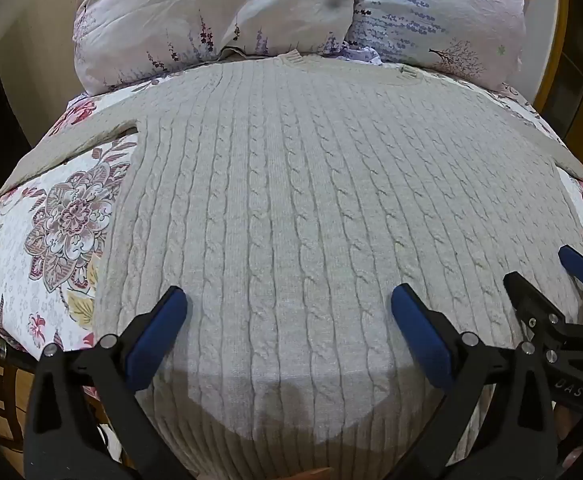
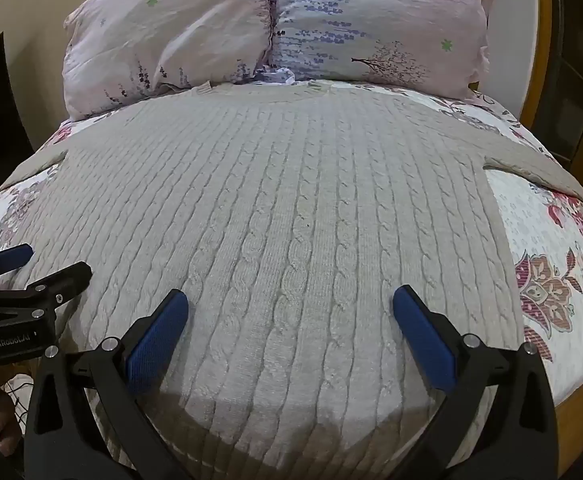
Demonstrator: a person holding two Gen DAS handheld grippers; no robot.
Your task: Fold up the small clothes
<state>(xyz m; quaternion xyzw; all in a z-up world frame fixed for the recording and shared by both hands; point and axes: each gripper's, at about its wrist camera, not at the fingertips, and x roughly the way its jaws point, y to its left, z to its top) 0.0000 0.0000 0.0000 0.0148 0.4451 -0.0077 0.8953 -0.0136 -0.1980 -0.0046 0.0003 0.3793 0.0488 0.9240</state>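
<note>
A beige cable-knit sweater [image 1: 291,184] lies flat on the bed, collar toward the pillows, sleeves spread to both sides; it also fills the right wrist view [image 2: 291,200]. My left gripper [image 1: 287,304] is open, hovering over the sweater's lower left part with nothing between its blue pads. My right gripper [image 2: 289,304] is open and empty over the lower right part. The right gripper shows at the right edge of the left wrist view [image 1: 547,276], and the left gripper at the left edge of the right wrist view [image 2: 43,262].
A floral quilt [image 1: 51,216] covers the bed under the sweater. Two pale floral pillows [image 1: 219,12] [image 2: 371,24] lie at the head, touching the collar. A wooden bed frame [image 2: 579,408] borders the near right edge.
</note>
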